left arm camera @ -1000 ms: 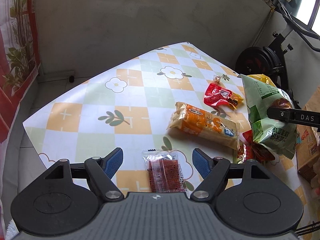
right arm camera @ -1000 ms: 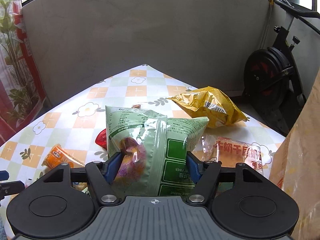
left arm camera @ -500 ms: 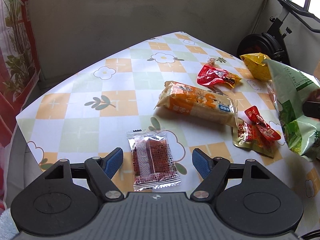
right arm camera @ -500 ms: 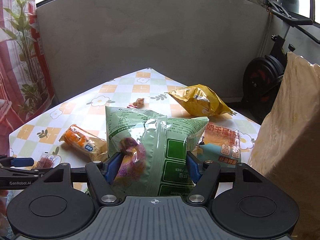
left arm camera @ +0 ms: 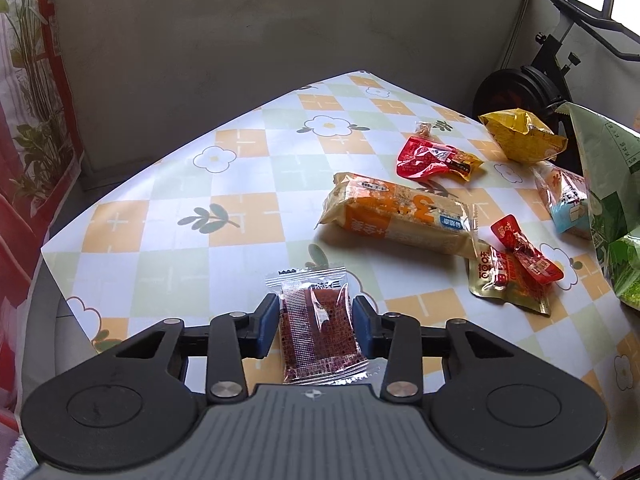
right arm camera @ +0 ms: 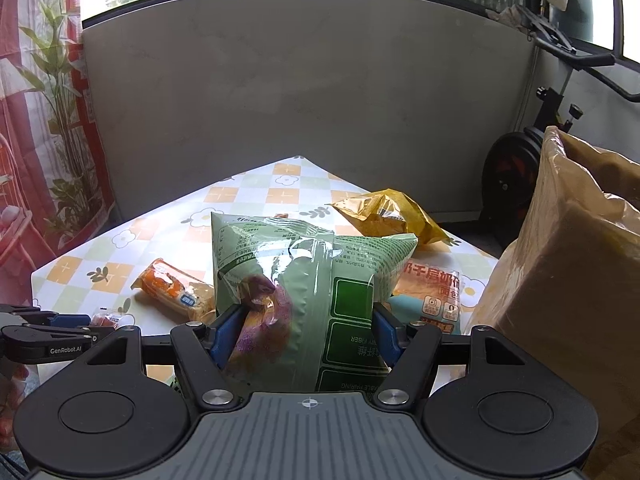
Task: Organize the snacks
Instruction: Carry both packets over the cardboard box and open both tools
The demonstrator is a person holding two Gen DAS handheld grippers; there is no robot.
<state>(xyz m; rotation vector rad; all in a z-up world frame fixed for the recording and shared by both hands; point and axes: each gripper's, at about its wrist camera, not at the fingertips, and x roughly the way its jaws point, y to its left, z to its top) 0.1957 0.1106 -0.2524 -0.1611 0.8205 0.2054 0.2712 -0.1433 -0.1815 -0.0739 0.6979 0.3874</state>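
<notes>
A small clear packet of red snack (left arm camera: 320, 320) lies on the checked tablecloth (left arm camera: 192, 248) near its front edge. My left gripper (left arm camera: 316, 316) is closing on it, and the blue pads (left arm camera: 266, 322) touch both of its sides. In the right wrist view this left gripper (right arm camera: 76, 322) shows low at the left with the packet (right arm camera: 105, 319) at its tips. My right gripper (right arm camera: 306, 332) is shut on a green snack bag (right arm camera: 304, 264) and holds it above the table. The green bag (left arm camera: 608, 184) also fills the right edge of the left wrist view.
On the cloth lie an orange bread pack (left arm camera: 400, 216), two red sachets (left arm camera: 432, 156) (left arm camera: 524, 256) and a yellow bag (left arm camera: 520, 136). An orange-and-blue pack (right arm camera: 434, 292) lies behind the green bag. A tall brown bag (right arm camera: 568, 264) stands at the right. An exercise bike (left arm camera: 516, 88) is behind.
My left gripper's jaws have come together onto the sides of the small red packet. My right gripper has carried the green bag to the right, and the brown bag has come into view.
</notes>
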